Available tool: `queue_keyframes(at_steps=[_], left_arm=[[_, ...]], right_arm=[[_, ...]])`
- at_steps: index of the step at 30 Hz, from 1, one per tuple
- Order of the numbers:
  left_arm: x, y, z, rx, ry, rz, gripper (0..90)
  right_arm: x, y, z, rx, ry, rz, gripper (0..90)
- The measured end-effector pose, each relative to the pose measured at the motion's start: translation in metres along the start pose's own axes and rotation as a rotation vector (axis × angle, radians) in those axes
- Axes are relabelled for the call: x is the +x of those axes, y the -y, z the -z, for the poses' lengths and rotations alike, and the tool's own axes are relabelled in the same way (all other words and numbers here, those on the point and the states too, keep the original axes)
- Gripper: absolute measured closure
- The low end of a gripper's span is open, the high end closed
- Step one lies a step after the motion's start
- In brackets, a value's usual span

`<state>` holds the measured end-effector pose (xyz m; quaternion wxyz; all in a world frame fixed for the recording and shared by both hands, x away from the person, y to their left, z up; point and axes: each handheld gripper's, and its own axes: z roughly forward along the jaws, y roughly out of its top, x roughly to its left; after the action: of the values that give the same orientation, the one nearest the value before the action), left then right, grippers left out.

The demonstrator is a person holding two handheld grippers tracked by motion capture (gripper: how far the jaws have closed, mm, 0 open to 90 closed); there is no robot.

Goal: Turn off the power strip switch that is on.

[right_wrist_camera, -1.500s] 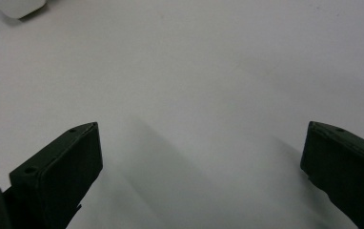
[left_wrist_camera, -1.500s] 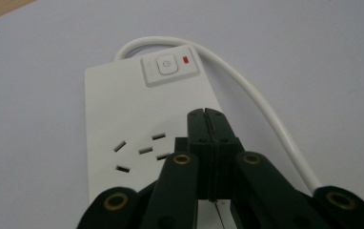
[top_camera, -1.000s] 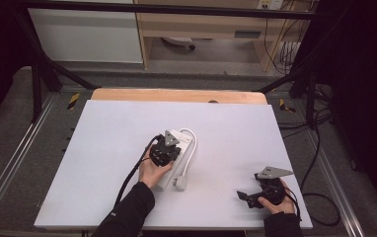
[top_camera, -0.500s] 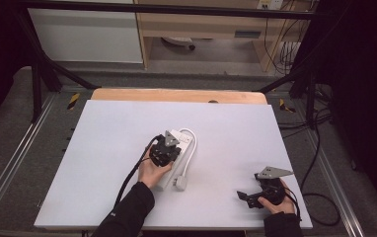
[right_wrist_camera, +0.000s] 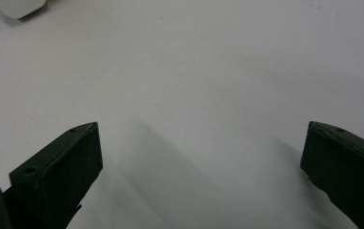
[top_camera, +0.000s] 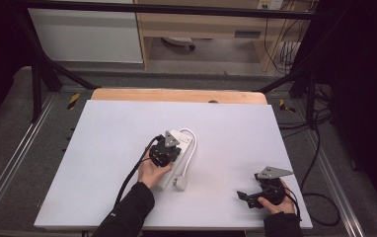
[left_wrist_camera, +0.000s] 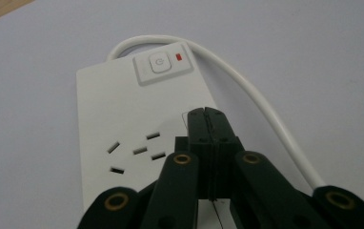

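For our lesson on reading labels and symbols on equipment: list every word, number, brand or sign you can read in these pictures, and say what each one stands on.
No words, numbers or brand names can be read.
Power symbol, a circle with a short stroke: on the switch button of the white power strip.
Red indicator beside that button: a plain mark, no text.
Blue-grey plate on the wooden furniture behind the table: too small and blurred to read.

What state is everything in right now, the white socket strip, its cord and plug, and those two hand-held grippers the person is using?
Power strip: lying flat on the table, sockets empty.
Power button: untouched, with a red mark beside it.
Cord: looped along the strip's side.
Plug: loose on the table, plugged into nothing.
Left hand-held gripper: shut, tips over the strip, holding nothing.
Right hand-held gripper: open wide above bare table, holding nothing.
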<state>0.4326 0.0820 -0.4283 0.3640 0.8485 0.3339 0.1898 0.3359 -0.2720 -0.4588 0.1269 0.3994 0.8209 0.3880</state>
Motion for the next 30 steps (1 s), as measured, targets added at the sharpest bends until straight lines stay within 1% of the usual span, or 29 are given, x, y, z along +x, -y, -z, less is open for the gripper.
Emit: queue_keyframes(at_steps=[10, 16, 26, 30], left_arm=[[-0.0004, 0.0006, -0.0006, -0.005, -0.005, -0.004, 89.6], [-0.0008, 0.0021, -0.0012, 0.0, 0.001, -0.009, 89.8], [-0.0003, 0.0029, -0.0008, -0.004, 0.003, -0.007, 89.8], [0.0008, 0.0027, -0.0008, -0.005, 0.012, 0.005, 89.8]], right_arm=[[-0.0001, 0.0, 0.0, 0.001, 0.0, 0.0, 0.9], [-0.0001, 0.0001, -0.0003, 0.0, 0.0, 0.001, 0.9], [-0.0006, 0.0001, -0.0005, 0.002, 0.0, 0.004, 0.9], [-0.0006, 0.0001, -0.0004, 0.002, -0.001, 0.003, 0.8]])
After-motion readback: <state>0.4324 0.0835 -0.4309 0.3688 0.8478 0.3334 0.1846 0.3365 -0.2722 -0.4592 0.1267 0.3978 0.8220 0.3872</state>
